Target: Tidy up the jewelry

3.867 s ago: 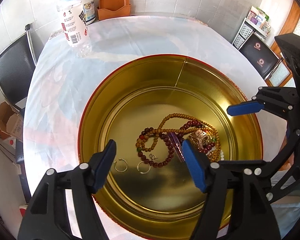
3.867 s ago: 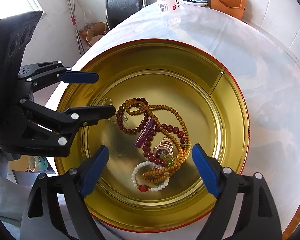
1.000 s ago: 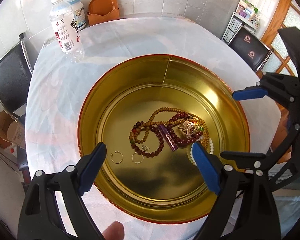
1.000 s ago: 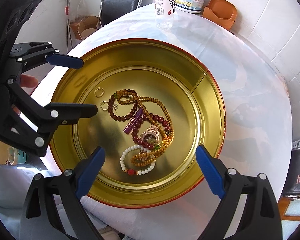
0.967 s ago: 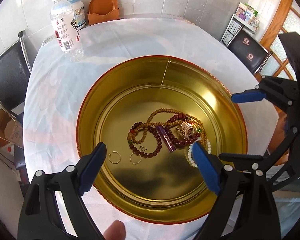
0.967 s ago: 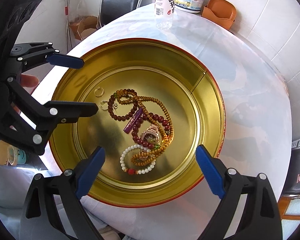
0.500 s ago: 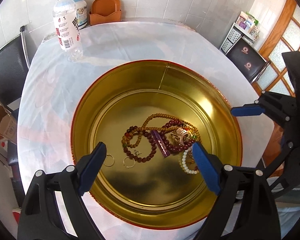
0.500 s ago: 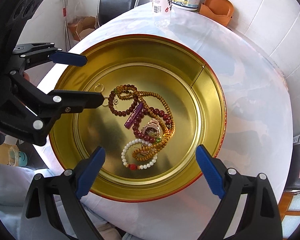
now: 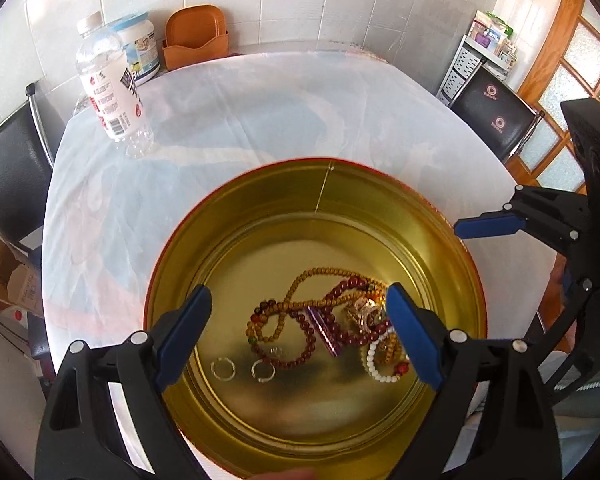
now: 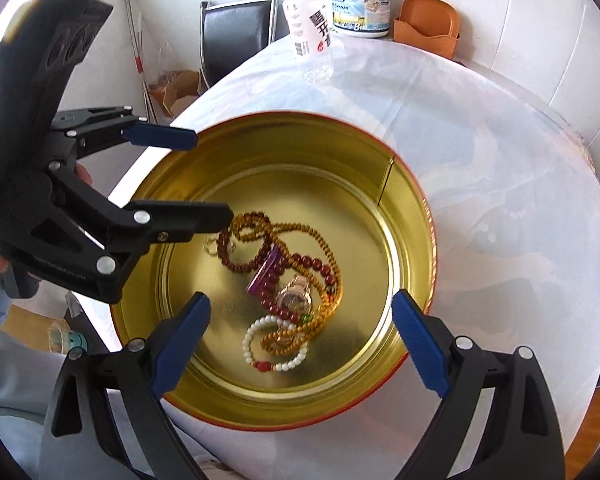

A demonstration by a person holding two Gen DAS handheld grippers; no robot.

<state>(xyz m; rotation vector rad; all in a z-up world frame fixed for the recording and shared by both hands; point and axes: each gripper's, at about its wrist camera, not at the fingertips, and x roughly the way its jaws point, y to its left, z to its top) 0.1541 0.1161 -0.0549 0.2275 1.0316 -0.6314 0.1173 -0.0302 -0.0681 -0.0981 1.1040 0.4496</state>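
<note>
Round gold-coloured tin (image 9: 236, 240), red outer rim, vertical seam on far wall, standing on white-clothed table (image 9: 260, 104) below both grippers. Inside, ahead of the left gripper (image 9: 300, 336) and between its blue pads: tangled heap of jewelry, comprising tan wooden-bead strand (image 10: 324, 248), dark red bead strand (image 9: 304, 344), flat purple piece (image 10: 265, 276) lying across the strands, rose-gold wristwatch (image 10: 296, 296), and white bead bracelet (image 10: 274, 360) with one red bead, nearest the right gripper (image 10: 300, 344). Two thin silver hoop rings (image 9: 242, 371) apart from the heap, just beside the left gripper's left pad. Left gripper spread wide, nothing held. Right gripper likewise spread wide, empty, above the tin's near rim. Beyond the tin, far side of table: clear plastic bottle (image 9: 110, 92), white tub (image 10: 362, 6), orange holder (image 9: 194, 36).
</note>
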